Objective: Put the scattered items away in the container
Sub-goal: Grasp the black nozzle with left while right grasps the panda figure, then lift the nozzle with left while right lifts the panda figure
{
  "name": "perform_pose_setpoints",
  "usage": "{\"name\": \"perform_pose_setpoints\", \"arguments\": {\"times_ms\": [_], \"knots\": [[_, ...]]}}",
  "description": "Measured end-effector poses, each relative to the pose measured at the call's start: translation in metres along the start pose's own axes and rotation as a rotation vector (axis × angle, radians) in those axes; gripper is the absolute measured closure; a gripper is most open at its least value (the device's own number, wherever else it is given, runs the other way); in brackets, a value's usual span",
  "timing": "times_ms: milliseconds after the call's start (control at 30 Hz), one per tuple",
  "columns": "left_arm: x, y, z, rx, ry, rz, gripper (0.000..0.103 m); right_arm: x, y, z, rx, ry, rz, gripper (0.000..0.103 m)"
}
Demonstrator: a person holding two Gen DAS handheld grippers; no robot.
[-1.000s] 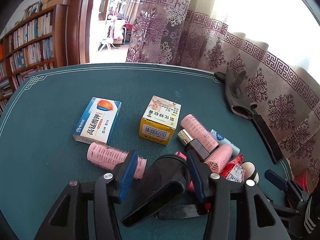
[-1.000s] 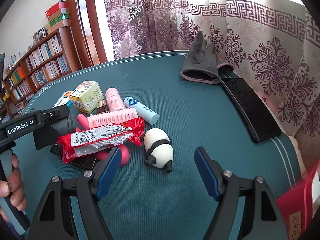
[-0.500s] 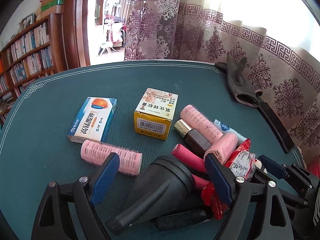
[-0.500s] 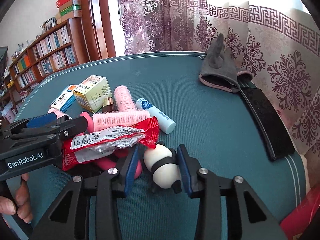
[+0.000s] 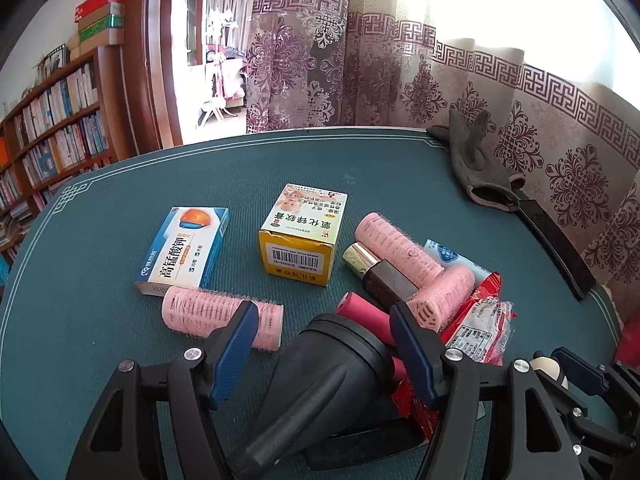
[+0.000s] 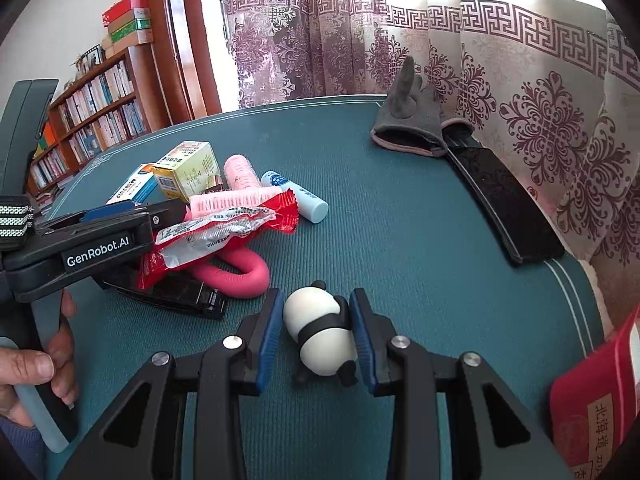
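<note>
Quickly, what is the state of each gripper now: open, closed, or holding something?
Left gripper: jaws closing around the black funnel-shaped object; no pad contact visible yet.
Right gripper: closed on the panda toy.

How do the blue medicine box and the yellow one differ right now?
The blue medicine box is long and thin, lying flat on its broad face; the yellow medicine box is squat and cube-like, showing a barcode. The blue one touches a pink roller; the yellow one stands alone. Both rest on the green table.
</note>
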State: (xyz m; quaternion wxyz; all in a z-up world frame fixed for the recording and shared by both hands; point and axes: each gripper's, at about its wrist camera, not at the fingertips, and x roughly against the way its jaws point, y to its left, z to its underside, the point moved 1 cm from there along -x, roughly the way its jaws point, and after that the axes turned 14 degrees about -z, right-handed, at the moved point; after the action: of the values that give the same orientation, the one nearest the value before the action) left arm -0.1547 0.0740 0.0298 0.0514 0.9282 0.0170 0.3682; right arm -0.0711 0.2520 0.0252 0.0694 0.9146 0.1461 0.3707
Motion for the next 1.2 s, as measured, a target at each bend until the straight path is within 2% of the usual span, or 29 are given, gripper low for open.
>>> {"name": "perform_pose_setpoints", "arguments": {"times_ms": [267, 433, 533, 800, 1000, 1067, 1200], "knots": [[0.000, 0.000, 0.001, -0.006, -0.014, 0.011, 0.033, 0.009, 0.002, 0.006, -0.003, -0.021, -0.004, 0.066], [-0.002, 0.001, 0.001, 0.013, -0.013, 0.036, 0.018, 0.010, -0.002, 0.007, -0.024, -0.029, -0.024, 0.066], [-0.002, 0.000, 0.002, 0.003, -0.008, 0.047, 0.014, 0.011, -0.003, 0.008, -0.032, -0.030, -0.036, 0.066], [0.002, 0.005, 0.008, -0.023, 0.026, 0.047, 0.014, 0.012, -0.007, 0.010, -0.054, -0.035, -0.067, 0.066], [-0.012, 0.021, 0.016, 0.010, 0.101, 0.041, 0.013, 0.011, -0.010, 0.011, -0.072, -0.029, -0.088, 0.066], [-0.015, 0.023, 0.016, 0.022, 0.109, 0.062, 0.013, 0.011, -0.011, 0.011, -0.078, -0.031, -0.095, 0.066], [-0.012, 0.019, 0.017, 0.000, 0.105, 0.054, 0.013, 0.010, -0.012, 0.012, -0.088, -0.029, -0.106, 0.066]]}}
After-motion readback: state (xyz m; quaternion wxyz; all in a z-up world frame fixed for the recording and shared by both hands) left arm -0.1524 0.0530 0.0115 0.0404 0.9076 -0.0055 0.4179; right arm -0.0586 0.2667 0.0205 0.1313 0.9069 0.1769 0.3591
